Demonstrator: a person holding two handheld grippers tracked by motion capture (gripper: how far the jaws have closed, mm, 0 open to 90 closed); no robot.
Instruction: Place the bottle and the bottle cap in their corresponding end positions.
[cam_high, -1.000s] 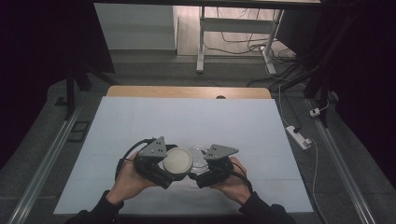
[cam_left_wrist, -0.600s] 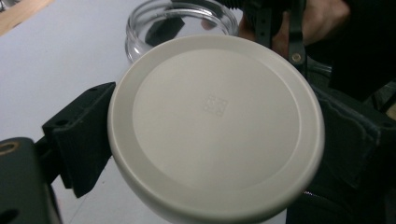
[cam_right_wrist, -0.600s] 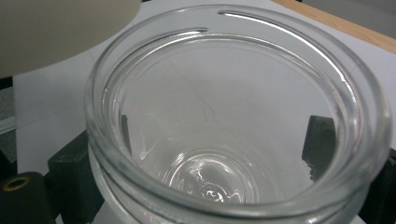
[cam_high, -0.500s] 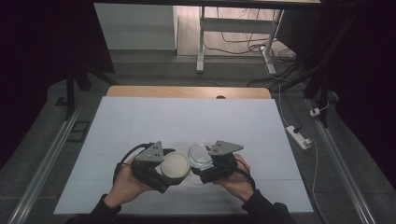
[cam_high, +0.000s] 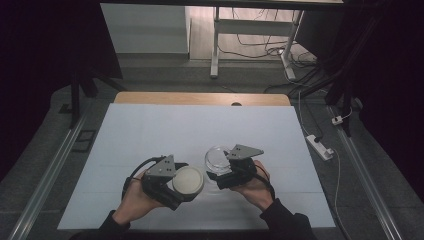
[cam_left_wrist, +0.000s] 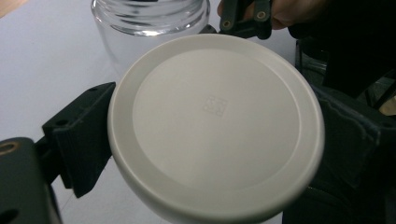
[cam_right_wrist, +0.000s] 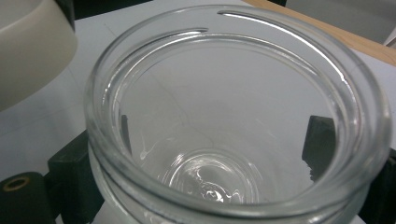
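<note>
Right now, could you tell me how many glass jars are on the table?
1. The glass jar stands open near the table's front edge, gripped by the right gripper. Its white lid is off, held beside it in the left gripper.

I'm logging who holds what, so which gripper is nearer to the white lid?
Left. The left gripper is shut on the white lid, a jaw on each side. The right gripper is beside it, clamped around the open glass jar.

Black tools (cam_high: 186, 183) w/ grey triangular plates, black cables, dark sleeves.
</note>
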